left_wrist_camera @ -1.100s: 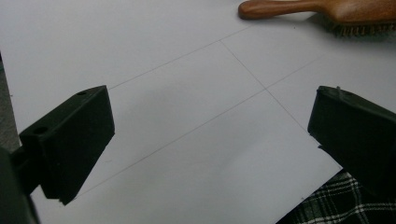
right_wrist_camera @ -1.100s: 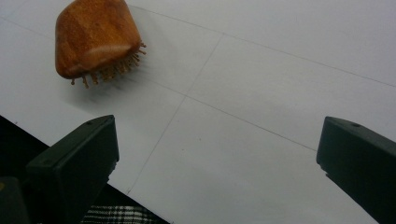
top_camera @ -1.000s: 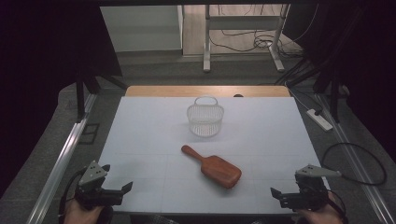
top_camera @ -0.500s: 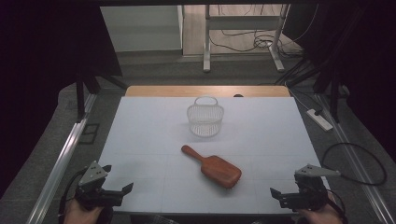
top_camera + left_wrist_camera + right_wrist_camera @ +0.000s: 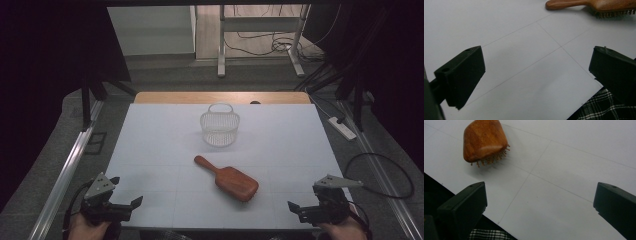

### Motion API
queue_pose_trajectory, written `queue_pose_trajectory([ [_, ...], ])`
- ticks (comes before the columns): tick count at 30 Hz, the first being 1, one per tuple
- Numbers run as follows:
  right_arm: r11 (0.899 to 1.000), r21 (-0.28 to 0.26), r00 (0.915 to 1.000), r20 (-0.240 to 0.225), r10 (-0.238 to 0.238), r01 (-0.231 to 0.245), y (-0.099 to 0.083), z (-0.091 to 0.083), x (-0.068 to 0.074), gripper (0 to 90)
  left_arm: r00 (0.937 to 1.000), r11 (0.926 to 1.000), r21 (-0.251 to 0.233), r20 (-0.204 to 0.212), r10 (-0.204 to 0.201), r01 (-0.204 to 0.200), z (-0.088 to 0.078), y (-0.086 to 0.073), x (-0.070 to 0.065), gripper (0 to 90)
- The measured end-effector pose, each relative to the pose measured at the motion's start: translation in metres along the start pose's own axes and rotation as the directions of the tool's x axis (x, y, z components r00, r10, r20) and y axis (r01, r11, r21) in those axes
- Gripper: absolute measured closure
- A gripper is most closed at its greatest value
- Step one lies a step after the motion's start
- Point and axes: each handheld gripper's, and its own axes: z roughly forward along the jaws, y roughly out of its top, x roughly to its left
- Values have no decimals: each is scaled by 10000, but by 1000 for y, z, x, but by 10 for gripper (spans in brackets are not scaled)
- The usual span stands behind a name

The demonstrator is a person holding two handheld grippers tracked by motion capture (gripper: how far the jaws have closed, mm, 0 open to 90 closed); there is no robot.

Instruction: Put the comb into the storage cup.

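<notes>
White sheeting ruled with faint grid lines covers the worktop [image 5: 150, 135], and a wooden hairbrush [image 5: 227, 178] lies bristles-down near the front middle, its handle angled toward the far left, with a white wire basket [image 5: 219, 127] standing upright well behind it. Left gripper [image 5: 131, 205] and right gripper [image 5: 296, 208] sit at the near corners, well apart from the brush, fingers spread wide and gripping nothing.
</notes>
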Motion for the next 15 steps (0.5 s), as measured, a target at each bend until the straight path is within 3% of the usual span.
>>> queue_pose_trajectory([
  [15, 9983, -116, 9975, -424, -567, 563, 13, 5, 1, 0, 10000, 10000, 26, 10, 9, -9, 0, 0, 0, 13],
])
